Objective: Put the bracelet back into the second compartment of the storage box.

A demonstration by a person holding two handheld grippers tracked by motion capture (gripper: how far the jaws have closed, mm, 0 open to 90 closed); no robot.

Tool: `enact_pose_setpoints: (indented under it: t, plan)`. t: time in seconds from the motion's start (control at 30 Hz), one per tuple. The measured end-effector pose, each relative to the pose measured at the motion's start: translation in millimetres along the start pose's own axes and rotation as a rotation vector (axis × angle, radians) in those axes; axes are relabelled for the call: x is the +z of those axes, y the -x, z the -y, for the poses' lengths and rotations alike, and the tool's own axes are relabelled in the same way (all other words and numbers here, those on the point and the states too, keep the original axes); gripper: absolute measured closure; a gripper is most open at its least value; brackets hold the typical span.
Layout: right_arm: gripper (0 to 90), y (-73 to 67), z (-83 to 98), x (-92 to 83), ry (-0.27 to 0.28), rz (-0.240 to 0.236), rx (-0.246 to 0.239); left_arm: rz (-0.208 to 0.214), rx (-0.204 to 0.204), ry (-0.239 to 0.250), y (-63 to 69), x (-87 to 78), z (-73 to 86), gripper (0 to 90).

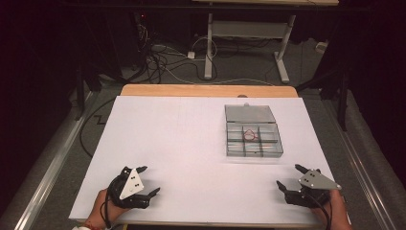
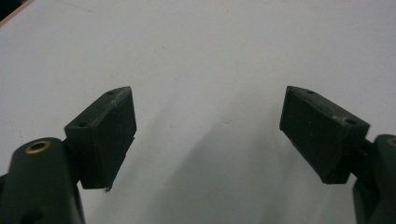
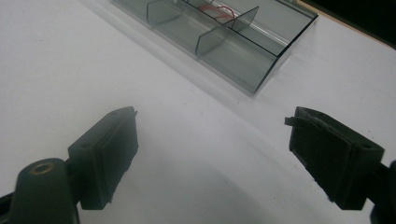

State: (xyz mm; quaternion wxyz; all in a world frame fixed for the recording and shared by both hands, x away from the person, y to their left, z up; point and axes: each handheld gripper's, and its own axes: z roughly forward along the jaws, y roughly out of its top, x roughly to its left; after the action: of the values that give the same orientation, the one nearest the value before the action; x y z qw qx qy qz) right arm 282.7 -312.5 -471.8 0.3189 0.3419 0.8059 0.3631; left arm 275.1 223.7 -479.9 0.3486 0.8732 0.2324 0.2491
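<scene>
High view: red item inside compartment box.

Room's pretty dark, so the white table sheet is the only bright thing in the high view and everything around it sinks to near black. Slightly grainy and soft overall. In both gripper views the black pads are blurry up close and throw soft grey shadows onto the sheet. The clear compartment box has a faint sheen.
</scene>
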Motion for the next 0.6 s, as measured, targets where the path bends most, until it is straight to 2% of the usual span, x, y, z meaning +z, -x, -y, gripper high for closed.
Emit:
enact_pose_setpoints:
  t: [0.3, 0.43, 0.6]
  plan:
    - [16.2, -2.8, -6.7, -4.4, 0.029, 0.005, -0.002, -0.003, 0.011, -0.005, 3.0, -2.3, 1.6, 17.6]
    - [16.2, -5.2, -10.5, -6.9, 0.043, 0.008, -0.008, -0.01, 0.005, 0.01, 1.7, -4.2, 1.1, 17.6]
    - [16.2, -6.0, -12.5, -6.7, 0.05, 0.013, -0.01, -0.001, -0.002, -0.002, 1.3, -2.2, 1.2, 17.6]
